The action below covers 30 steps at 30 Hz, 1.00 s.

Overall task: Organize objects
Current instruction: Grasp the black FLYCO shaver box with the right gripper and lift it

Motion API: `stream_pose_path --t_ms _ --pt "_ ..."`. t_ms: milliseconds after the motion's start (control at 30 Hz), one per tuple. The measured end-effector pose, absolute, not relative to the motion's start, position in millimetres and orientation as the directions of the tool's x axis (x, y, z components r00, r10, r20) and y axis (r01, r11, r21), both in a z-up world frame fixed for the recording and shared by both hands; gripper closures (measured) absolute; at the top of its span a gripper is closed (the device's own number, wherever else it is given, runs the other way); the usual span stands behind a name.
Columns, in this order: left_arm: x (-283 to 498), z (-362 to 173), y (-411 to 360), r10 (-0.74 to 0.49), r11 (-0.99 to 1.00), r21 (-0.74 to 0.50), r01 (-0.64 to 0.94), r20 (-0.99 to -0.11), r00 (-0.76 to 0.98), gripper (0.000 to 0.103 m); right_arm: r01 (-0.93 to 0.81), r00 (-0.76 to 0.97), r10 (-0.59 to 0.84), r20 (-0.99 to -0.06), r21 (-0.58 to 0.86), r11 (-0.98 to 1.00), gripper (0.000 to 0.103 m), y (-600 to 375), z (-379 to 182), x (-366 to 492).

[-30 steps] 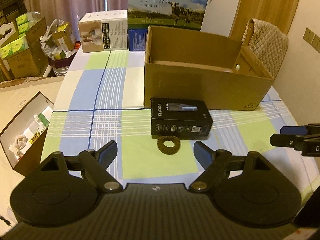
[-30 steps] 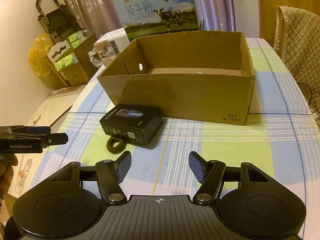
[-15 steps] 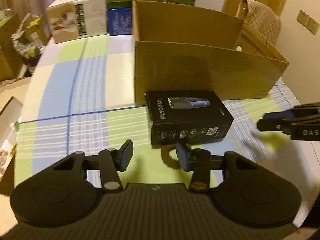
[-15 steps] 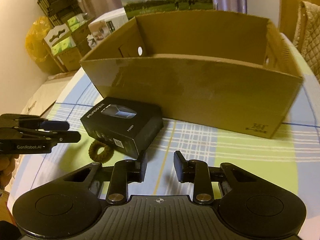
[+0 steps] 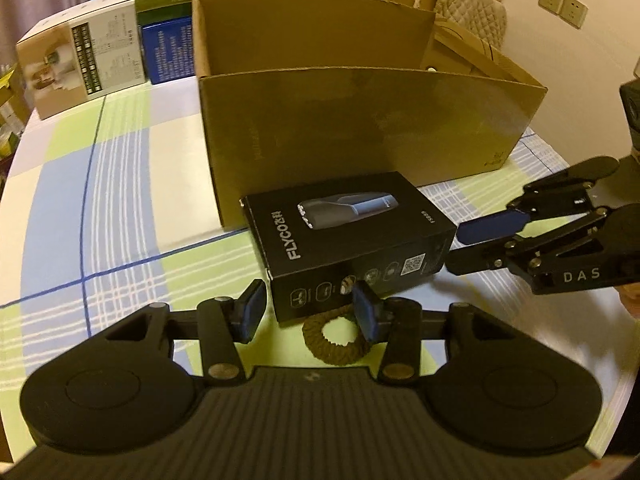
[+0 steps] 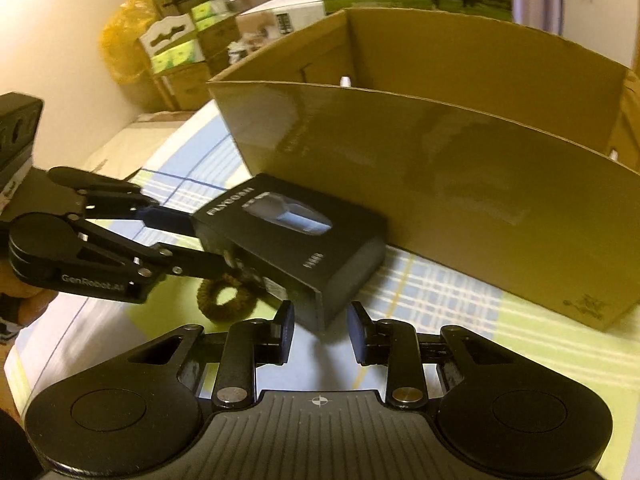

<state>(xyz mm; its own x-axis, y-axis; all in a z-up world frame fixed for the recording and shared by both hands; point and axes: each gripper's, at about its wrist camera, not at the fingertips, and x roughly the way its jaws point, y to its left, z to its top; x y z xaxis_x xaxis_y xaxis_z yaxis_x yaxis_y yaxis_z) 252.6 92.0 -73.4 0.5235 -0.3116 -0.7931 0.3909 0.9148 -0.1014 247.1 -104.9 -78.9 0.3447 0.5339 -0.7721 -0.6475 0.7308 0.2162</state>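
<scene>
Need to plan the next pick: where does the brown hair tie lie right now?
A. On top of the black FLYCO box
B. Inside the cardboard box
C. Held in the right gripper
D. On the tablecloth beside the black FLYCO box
D: the hair tie lies flat on the checked tablecloth, against the near side of the black FLYCO box.

Both hand-held grippers (image 5: 308,312) (image 6: 320,330) half-open
</scene>
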Motion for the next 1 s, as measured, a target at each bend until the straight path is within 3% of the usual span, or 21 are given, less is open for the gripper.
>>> stream_pose_path --t_ms 400,667,867,933,1000 --pt "242.7 -60.8 78.6 -0.333 0.886 -0.074 0.457 -0.788 0.518 0.058 -0.670 0.364 0.522 -0.771 0.173 0.722 0.075 -113.9 -65.0 231.9" --pt "202.3 -46.5 33.9 -0.432 0.843 -0.148 0.517 -0.758 0.488 0.058 -0.570 0.392 0.443 -0.806 0.166 0.805 0.075 -172.0 -55.2 183.1" --pt "179.7 -65.5 4.5 -0.450 0.830 -0.183 0.527 -0.778 0.438 0.056 -0.558 0.374 0.434 -0.820 0.174 0.811 0.075 -197.2 -54.2 151.0" --pt "177.6 -69.0 1.1 -0.414 0.850 -0.164 0.500 -0.795 0.443 0.054 -0.559 0.401 0.399 -0.825 0.125 0.820 0.070 -199.6 -50.5 149.0" --pt "175.7 -68.4 1.7 -0.375 0.868 -0.131 0.478 -0.804 0.461 0.054 -0.566 0.427 0.384 -0.818 0.090 0.820 0.058 -200.9 -44.8 149.8"
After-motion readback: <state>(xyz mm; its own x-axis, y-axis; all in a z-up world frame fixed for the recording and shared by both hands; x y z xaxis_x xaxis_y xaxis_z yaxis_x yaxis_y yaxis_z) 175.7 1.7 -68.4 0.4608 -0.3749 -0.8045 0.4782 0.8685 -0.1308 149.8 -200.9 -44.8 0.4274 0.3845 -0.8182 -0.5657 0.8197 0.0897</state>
